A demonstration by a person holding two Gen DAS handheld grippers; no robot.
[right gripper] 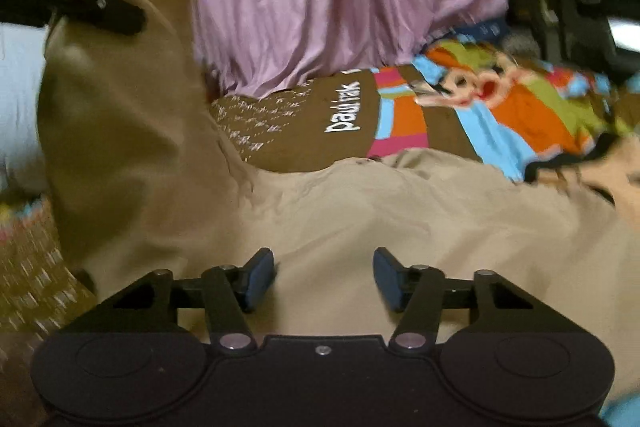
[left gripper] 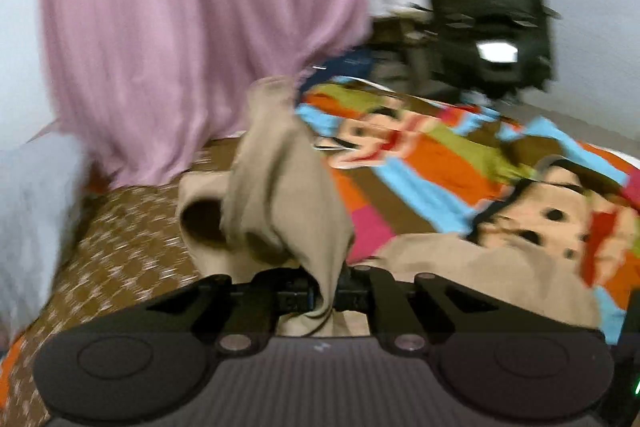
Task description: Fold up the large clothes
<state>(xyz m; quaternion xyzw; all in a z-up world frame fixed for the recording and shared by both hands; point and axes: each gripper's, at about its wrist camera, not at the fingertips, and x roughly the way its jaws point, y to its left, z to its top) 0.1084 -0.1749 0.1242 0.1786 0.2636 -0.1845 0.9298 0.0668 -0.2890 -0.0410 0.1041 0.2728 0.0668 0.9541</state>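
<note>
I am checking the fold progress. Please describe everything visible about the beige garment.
The beige garment looks like soft, plain woven cloth, wrinkled and not yet folded flat. Most of it lies spread on the colourful cartoon bedsheet. One part is lifted, pinched in the shut left gripper. The right gripper is open above the cloth.

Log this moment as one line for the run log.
left gripper: shut on beige garment, lifting one end | right gripper: open over the garment | surface: colourful bedspread | fold: not yet done
</note>
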